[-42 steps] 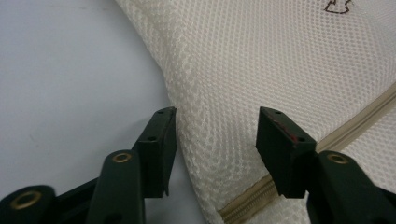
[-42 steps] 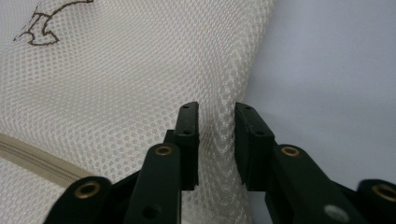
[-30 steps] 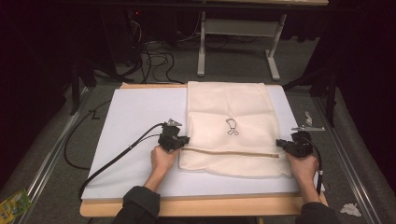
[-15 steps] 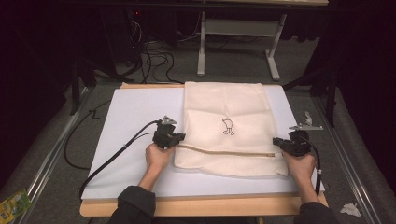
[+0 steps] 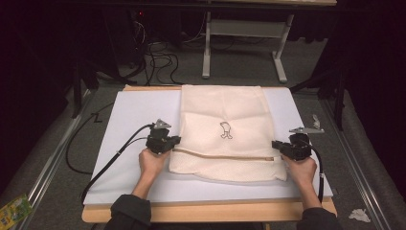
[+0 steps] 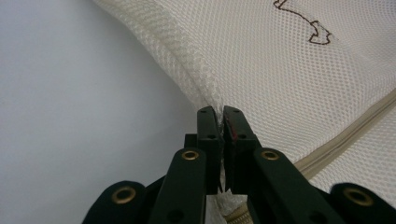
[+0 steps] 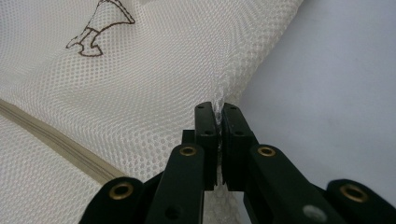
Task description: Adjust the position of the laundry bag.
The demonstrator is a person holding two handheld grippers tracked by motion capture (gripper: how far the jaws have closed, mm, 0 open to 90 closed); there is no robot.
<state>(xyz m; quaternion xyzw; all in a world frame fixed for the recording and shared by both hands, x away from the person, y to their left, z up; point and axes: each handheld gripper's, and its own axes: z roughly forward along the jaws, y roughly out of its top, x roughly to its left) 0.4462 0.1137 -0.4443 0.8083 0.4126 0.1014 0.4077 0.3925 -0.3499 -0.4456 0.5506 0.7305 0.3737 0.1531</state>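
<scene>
White board [image 5: 129,115] covers the table, and the cream mesh bag [image 5: 225,110] lies flat across its middle, zip [image 5: 220,155] running sideways near the front. Left gripper [image 5: 173,142] pinches the bag's left edge, jaws pressed tight on mesh; right gripper [image 5: 276,145] likewise clamps the right edge. A small brown emblem [image 5: 225,130] sits mid-bag, no readable lettering.

- The mesh bag [image 5: 224,134] is cream, woven in a fine honeycomb net pattern.
- Its small printed figure [image 5: 225,130] is a dark brown outline.
- The zipper [image 5: 222,155] across it is a slightly darker beige band.
- The board [image 5: 129,115] under it is plain pale bluish white.
- The table edge [image 5: 206,213] is light wood colour.
- The left gripper [image 6: 222,122] and right gripper [image 7: 218,113] are black with brass-coloured rivets.
- The cable [image 5: 112,160] is black.
</scene>
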